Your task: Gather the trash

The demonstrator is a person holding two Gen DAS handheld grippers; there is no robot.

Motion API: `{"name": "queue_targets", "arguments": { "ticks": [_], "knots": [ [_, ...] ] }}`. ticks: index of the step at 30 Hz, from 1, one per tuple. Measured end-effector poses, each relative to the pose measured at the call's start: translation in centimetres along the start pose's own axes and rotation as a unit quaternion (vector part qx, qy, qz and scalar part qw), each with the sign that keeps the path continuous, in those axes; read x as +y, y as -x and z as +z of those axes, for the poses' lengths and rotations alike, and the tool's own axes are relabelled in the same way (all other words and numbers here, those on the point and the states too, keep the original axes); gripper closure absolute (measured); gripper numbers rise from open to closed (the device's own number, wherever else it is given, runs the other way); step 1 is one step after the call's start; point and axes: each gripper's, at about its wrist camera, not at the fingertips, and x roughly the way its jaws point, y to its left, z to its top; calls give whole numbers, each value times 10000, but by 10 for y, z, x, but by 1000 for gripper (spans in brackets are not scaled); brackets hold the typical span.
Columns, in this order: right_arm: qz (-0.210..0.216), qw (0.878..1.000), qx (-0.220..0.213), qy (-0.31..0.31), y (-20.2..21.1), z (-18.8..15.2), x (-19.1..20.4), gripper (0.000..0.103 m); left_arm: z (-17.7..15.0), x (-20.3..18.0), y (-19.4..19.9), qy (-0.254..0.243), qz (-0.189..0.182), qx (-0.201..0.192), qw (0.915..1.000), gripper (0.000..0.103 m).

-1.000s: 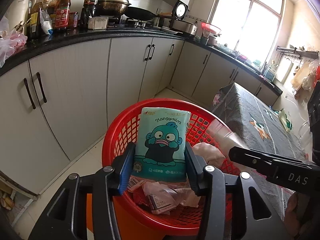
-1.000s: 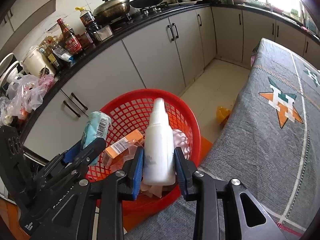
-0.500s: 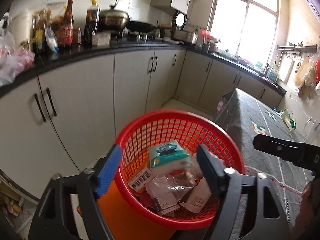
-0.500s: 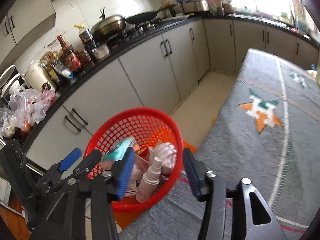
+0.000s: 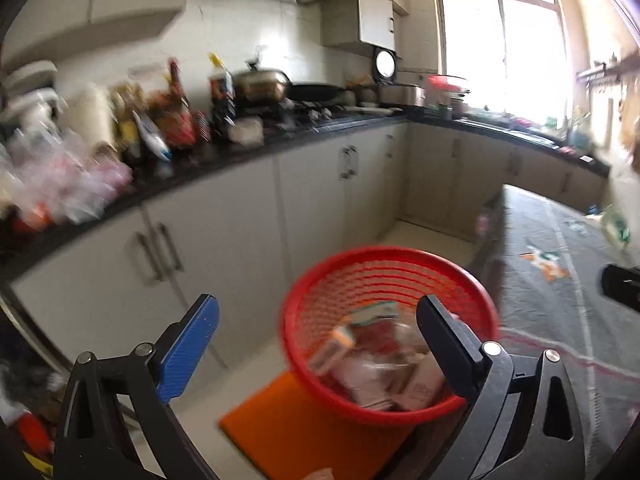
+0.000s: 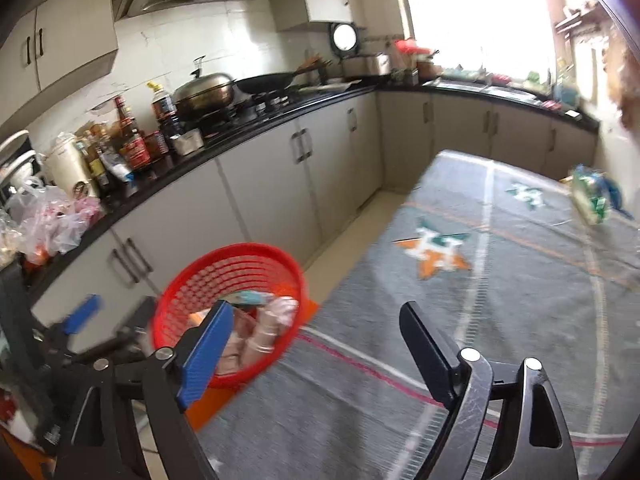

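Here, the left tool (image 5: 318, 318) hangs above the kitchen floor with its jaws spread wide, having just been opening, and nothing sits between them. The right tool (image 6: 316, 330) is likewise parted, its jaws also freshly widened and empty, poised over the edge of a grey-clothed surface (image 6: 500, 300).

Just beyond both tools stands a red plastic basket (image 5: 384, 264), set on an orange mat (image 5: 304, 432) on the floor, close against the side of the surface. Inside it lies the collected trash (image 5: 380, 364): a teal tissue pack, a white bottle and crumpled wrappers, blurred in both views. From the right wrist the same basket (image 6: 228, 268) appears to the left of the surface, with the left tool's blue pad showing beside it.

The cloth on the surface carries an orange-and-green star pattern (image 6: 434, 246), and a green packet (image 6: 590, 198) rests near its far right edge.

Behind the basket runs a row of pale cabinets (image 6: 280, 188) under a black worktop crowded with sauce bottles (image 6: 132, 140), plastic bags, a lidded pot (image 6: 206, 92) and a wok (image 6: 272, 80). A bright window (image 5: 500, 40) fills the far wall.
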Motion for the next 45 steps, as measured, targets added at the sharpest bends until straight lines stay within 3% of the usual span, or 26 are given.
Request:
{"name": "queue_targets", "arguments": {
  "ticks": [2,7,12,16,22,31,45],
  "knots": [
    [-203,9997,-110,46,12,-4,-6,10,-3,0,16,-131,271,-205,9993,3],
    [-598,9971,-442,139,50,-21,-18,4,-21,-7,62,-378,341,-604,9969,3],
    [-963,9922,-729,314,90,-50,-24,1,-48,-17,97,-408,347,-617,9967,3],
    [-1180,9893,-782,342,114,-79,-28,0,-65,-24,112,-578,628,-732,9937,3],
    [-1329,9882,-720,232,136,-108,-38,0,-65,-30,121,-536,343,-578,9963,3],
    [-1507,9860,-660,255,144,-123,-44,0,-69,-48,127,-614,91,-537,9966,3],
    [-1489,9875,-387,348,128,-127,-37,0,-78,-47,116,-640,71,-372,9972,3]
  ]
}}
